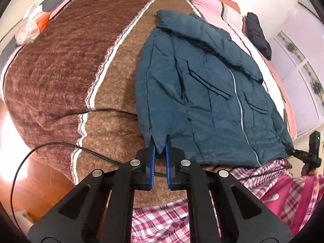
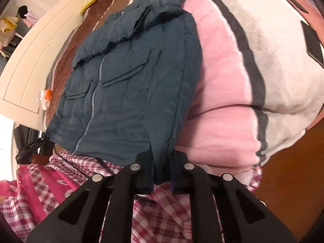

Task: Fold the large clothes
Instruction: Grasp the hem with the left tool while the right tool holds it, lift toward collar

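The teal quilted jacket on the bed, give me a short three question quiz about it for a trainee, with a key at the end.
1. True or false: the teal quilted jacket lies with its pale blue front zipper facing up.
2. Multiple choice: where does the left gripper hold the jacket? A) the collar B) a bottom hem corner C) a chest pocket flap
3. Fill in: the right gripper is clamped on the jacket's ____ edge, beside the pink and white striped quilt.

Key: 1 true; 2 B; 3 bottom (hem).
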Demonstrator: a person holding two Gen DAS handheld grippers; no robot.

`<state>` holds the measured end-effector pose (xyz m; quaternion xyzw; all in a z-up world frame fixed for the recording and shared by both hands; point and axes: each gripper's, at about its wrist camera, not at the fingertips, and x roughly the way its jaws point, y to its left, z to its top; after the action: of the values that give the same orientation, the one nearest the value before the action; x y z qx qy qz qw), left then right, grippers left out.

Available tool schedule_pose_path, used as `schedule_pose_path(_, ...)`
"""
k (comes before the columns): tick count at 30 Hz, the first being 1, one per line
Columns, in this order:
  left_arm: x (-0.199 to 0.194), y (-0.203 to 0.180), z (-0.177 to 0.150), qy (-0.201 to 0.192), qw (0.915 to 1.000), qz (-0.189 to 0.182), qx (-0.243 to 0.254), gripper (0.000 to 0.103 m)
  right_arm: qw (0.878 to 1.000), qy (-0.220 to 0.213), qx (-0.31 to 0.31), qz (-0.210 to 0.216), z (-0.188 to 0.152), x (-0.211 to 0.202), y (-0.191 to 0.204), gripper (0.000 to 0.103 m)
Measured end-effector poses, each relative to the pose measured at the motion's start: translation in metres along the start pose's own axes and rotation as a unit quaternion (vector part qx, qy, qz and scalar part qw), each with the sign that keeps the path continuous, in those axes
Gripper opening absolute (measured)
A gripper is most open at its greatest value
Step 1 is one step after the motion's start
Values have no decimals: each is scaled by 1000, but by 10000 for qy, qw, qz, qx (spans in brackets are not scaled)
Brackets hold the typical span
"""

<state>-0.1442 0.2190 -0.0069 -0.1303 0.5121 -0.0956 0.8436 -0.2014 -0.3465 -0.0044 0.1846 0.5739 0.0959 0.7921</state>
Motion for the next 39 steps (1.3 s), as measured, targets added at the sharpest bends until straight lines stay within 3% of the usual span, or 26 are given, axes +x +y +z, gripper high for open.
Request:
schedule_pose_path(4, 5, 3, -2, 57, 9999, 2, -106, 9, 9995, 117, 0, -290, -3, 19, 7, 12)
schedule_pose_path(7, 7, 5, -1, 89, 9997, 19, -223, 16, 9994, 124, 32, -316, -2, 20, 11, 12)
schedule_pose_path(9, 8, 7, 1, 118, 9994, 50, -331, 36, 9994, 159, 130, -290, -2, 22, 10, 16)
schedule_pose_path(11, 10, 10, 3, 137, 9989, 102, -443, 47, 9988, 215, 253, -347, -3, 25, 11, 30)
schedule_pose_path(13, 12, 12, 4, 136, 9985, 53, -527, 47, 9987, 267, 300, -303, -6, 23, 6, 32)
schedule_pose_path(16, 16, 11, 6, 161, 9984, -87, -533, 46, 9990, 317, 236, -216, -8, 28, 9, 32)
schedule_pose_path(18, 18, 7, 7, 173, 9991, -86, -381, 14, 9992, 303, 119, -235, -9, 26, 12, 22)
schedule_pose_path(21, 14, 0, 7, 82, 9998, -90, -171, 9, 9998, 144, 64, -105, -7, 19, 14, 14)
schedule_pose_path(30, -35, -19, 36, -916, 9942, -554, 45, 8, 9954, -804, -265, 443, 21, -32, 33, 11)
schedule_pose_path(35, -61, -32, 84, -1500, 9861, -690, 163, 8, 9894, -1240, -401, 642, 61, -62, 41, 11)
schedule_pose_path(39, -69, -47, 133, -1831, 9802, -698, 287, 8, 9838, -1549, -446, 778, 113, -82, 48, 11)
